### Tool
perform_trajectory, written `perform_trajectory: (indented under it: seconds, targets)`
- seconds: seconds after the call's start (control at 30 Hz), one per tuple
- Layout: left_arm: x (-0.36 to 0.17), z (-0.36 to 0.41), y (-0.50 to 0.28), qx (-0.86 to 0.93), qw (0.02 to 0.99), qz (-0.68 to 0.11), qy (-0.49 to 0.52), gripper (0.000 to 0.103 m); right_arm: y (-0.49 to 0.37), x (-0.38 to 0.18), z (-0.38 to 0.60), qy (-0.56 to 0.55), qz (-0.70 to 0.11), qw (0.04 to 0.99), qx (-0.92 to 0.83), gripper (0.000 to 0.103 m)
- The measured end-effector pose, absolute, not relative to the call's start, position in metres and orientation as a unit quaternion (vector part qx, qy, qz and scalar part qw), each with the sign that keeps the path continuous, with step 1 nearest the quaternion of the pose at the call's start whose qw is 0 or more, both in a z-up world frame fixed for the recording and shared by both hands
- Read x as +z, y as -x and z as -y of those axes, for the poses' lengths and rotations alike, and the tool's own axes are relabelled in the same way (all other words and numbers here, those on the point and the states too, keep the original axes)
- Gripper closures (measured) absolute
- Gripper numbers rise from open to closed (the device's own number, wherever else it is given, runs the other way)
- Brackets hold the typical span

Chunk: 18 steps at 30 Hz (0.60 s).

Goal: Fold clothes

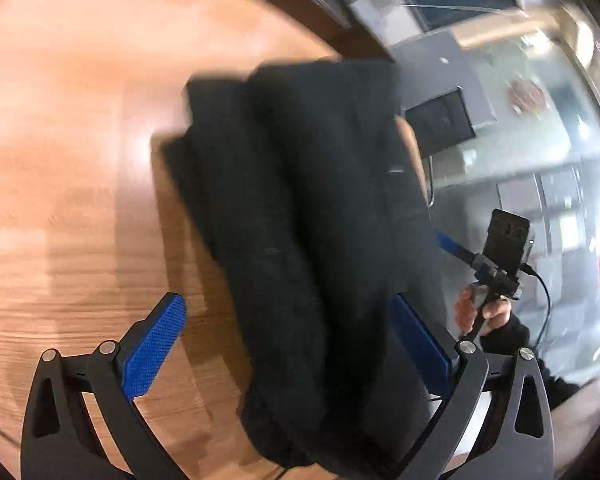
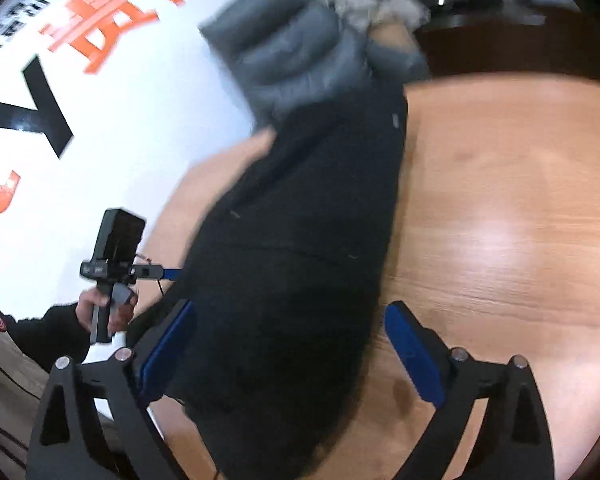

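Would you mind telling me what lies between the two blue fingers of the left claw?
The black garment hangs between the left claw's fingers, filling most of the gap; the left wrist view shows it, with wooden table behind.

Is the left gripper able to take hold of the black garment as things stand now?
Probably yes. The left gripper is open and the black garment already lies between its blue pads, with nothing in between.
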State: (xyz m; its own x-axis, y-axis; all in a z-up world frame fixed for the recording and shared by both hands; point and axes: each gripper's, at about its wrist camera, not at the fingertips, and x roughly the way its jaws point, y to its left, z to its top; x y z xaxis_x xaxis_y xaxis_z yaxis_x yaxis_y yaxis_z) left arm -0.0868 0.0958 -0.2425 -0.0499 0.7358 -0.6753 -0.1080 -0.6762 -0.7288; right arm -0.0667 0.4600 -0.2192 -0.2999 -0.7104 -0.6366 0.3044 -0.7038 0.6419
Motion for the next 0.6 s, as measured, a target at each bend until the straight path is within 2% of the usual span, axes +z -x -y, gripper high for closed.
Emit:
perform_trajectory:
  seconds: [0.2,0.27,0.43,0.53,0.57,0.6]
  targets:
    - [-0.269,-0.112,0.078,0.622,0.356,0.318,0.620,0.000,0.102,-0.272,-0.438,-0.573,0.223,0.376,-0.693,0.004]
    - [-0.275,-0.117,0.074,0.611,0.367,0.322,0.624,0.000,0.109,-0.279,-0.425,-0.578,0.220,0.391,-0.682,0.000]
    - [-0.275,-0.128,0.073,0.608,0.388,0.315,0.617,0.000,0.110,-0.284,-0.415,-0.562,0.233,0.398,-0.686,0.001]
    - [-0.275,-0.132,0.073,0.604,0.387,0.316,0.621,0.001,0.106,-0.285,-0.402,-0.562,0.219,0.388,-0.698,0.016]
    - [-0.273,-0.130,0.073,0.607,0.386,0.314,0.620,0.007,0.104,-0.284,-0.397,-0.560,0.214,0.382,-0.703,0.022]
    - [-0.269,-0.127,0.072,0.613,0.384,0.310,0.617,0.018,0.102,-0.282,-0.392,-0.557,0.210,0.377,-0.709,0.032]
